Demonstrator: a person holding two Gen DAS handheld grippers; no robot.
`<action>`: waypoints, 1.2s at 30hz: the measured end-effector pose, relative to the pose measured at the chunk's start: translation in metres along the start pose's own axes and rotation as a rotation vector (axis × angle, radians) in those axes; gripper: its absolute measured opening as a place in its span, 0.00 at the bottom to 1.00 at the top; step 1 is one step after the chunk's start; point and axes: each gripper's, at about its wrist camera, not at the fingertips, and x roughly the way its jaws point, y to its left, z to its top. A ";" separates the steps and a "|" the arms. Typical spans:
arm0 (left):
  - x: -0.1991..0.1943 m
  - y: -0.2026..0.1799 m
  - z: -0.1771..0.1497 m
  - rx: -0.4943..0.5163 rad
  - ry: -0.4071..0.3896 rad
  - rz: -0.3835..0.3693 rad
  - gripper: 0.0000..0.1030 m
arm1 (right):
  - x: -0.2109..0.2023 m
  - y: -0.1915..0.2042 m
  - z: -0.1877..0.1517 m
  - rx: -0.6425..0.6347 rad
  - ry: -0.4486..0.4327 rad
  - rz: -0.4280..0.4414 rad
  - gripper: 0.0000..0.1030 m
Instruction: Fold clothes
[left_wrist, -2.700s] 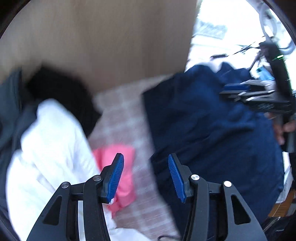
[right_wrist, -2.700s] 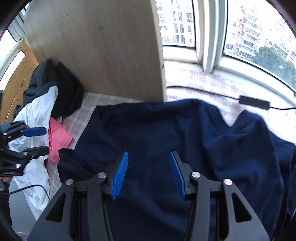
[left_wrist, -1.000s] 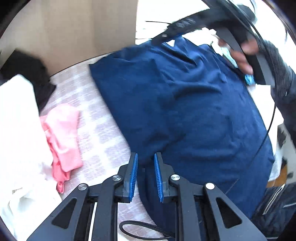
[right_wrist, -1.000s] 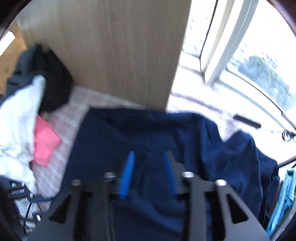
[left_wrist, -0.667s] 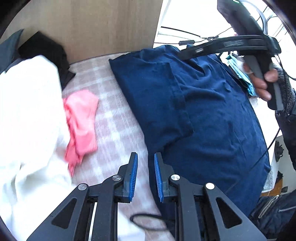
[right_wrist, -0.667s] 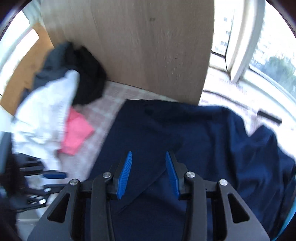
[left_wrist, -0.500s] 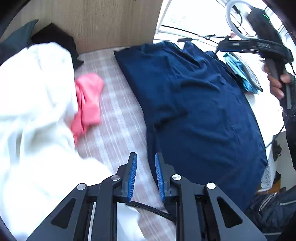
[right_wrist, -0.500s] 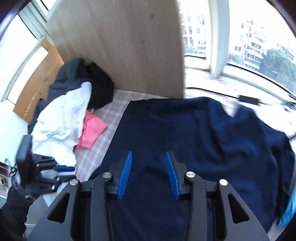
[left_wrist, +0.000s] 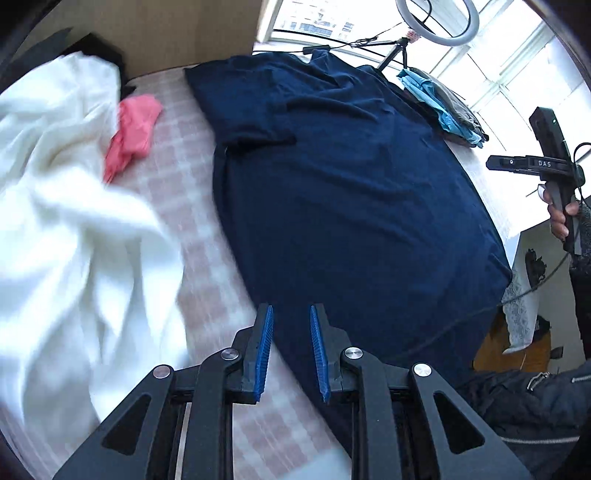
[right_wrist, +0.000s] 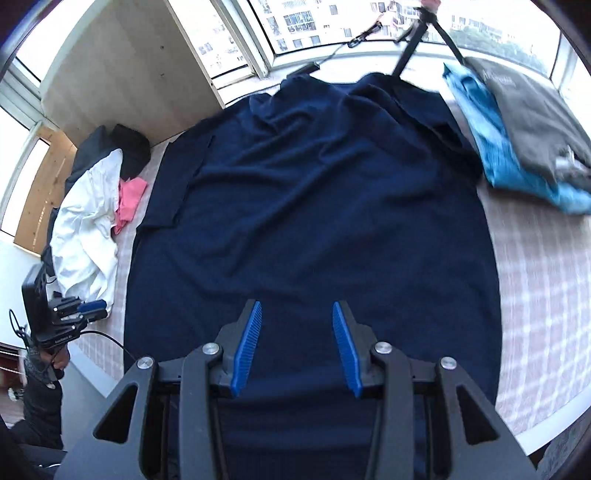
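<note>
We've got the navy shirt (right_wrist: 310, 206) spread flat, front up, on the checked worktop (right_wrist: 535, 295), collar twd the window, hem nearest us. Our right gripper (right_wrist: 297, 343) hangs above the hem, approx mid-width; its jaws stand part open w/ nothing between them, the shirt lying below and clear of the blue pads. Our left gripper (left_wrist: 290, 350) is over the shirt's hem corner, where the edge meets the checked cloth; its jaws are opening from a narrow gap, nothing pinched, fabric beneath but not touched. Left of the shirt: a pink garment (left_wrist: 131, 127) beside a white heap (left_wrist: 62, 206), dark clothes behind. Right of the collar: a folded stack, grey on light blue (right_wrist: 517, 147), just beside the shoulder.
</note>
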 end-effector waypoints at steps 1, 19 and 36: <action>-0.005 -0.001 -0.014 -0.026 0.000 0.011 0.23 | 0.000 -0.004 -0.004 -0.001 0.004 0.007 0.39; 0.016 -0.088 -0.233 -0.415 -0.055 0.044 0.26 | -0.022 0.083 0.012 -0.437 0.020 0.188 0.49; 0.068 -0.045 -0.229 -0.386 -0.094 -0.116 0.20 | 0.007 0.163 -0.028 -0.584 0.092 0.145 0.50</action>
